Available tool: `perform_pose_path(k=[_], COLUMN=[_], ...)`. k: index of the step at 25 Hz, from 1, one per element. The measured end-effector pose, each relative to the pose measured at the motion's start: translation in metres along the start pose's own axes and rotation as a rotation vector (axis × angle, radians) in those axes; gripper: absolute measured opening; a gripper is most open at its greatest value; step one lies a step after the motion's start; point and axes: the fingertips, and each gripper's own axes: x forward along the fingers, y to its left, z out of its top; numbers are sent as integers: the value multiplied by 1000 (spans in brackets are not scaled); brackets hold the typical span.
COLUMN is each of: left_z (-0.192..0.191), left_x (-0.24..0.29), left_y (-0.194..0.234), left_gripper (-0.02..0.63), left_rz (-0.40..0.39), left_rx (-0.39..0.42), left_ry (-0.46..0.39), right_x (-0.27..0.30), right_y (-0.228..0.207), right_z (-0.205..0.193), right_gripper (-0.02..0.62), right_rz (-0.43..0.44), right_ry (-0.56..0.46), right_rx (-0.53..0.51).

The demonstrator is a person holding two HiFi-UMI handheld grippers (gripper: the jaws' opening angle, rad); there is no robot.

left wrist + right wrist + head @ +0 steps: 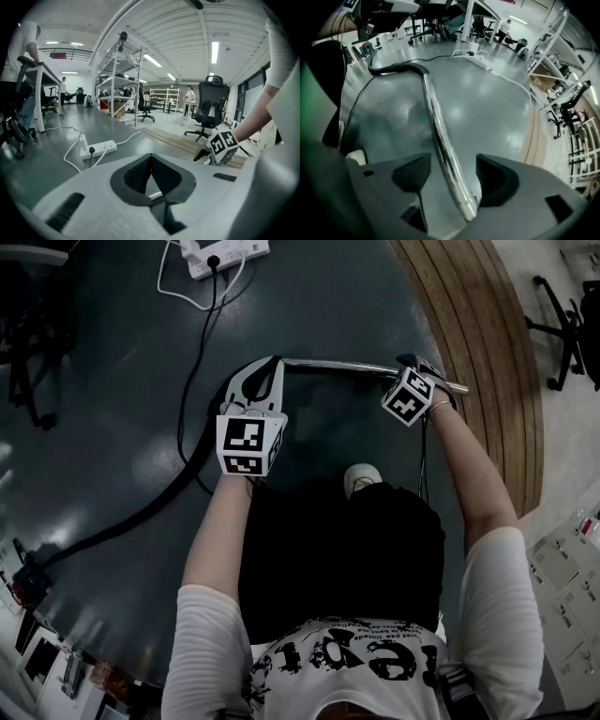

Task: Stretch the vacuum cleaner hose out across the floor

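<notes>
A chrome wand tube (337, 365) lies across the dark floor, and a black hose (122, 521) runs from its left end away to the lower left. My left gripper (270, 367) is shut above that bend; in the left gripper view (150, 176) a glint of chrome shows through the gap under its closed pads. My right gripper (415, 367) points steeply down over the tube's right end. In the right gripper view it (452, 173) is open, and the tube (440, 131) passes between the pads without touching either. The hose (389, 69) curves off beyond the bend.
A white power strip (225, 251) with cables lies ahead, and a thin black cable (192, 371) runs past the left gripper. A curved wooden strip (487, 352) edges the floor on the right, with an office chair (562, 315) beyond. My shoe (361, 476) is just below the tube.
</notes>
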Motion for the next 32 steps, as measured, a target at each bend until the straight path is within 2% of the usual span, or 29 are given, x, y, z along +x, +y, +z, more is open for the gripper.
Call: perform_pose_path(k=[2, 5, 7, 8, 9, 12, 17, 20, 23, 25, 27, 30, 32], left_z=[23, 69, 103, 121, 140, 205, 340, 428, 495, 529, 553, 568, 567], left_x=[-11, -40, -71, -91, -112, -183, -301, -358, -417, -458, -503, -570, -613], left_y=[5, 17, 24, 28, 32, 45, 53, 63, 46, 34, 33, 43, 49], left_gripper=[5, 5, 5, 5, 5, 5, 5, 5, 5, 5, 5, 5, 5], left_rz=[6, 27, 55, 75, 98, 178, 272, 338, 393, 421, 448, 550, 630], left_rx=[-14, -81, -136, -162, -192, -288, -309, -331, -314, -269, -193, -55, -29], left_ry=[-32, -61, -61, -58, -53, -62, -117, -200, -278, -323, -361, -367, -385], right_x=[-39, -126, -199, -238, -276, -387, -566, -658, -736, -781, -818, -864, -886], right_y=[-2, -12, -25, -32, -38, -45, -41, -56, -60, -53, -37, 4, 33], right_z=[18, 63, 92, 105, 118, 157, 233, 287, 316, 333, 368, 427, 455], right_gripper=[298, 284, 197, 127, 29, 8, 3, 3, 3, 3, 3, 3, 3], right_rz=[17, 55, 26, -11, -52, -103, -56, -24, -18, -15, 0, 23, 37], right_ry=[-87, -322, -456, -504, -539, -608, -741, -817, -855, -882, -945, -1042, -1082], right_rx=[66, 240, 357, 404, 439, 477, 453, 391, 334, 312, 261, 130, 68])
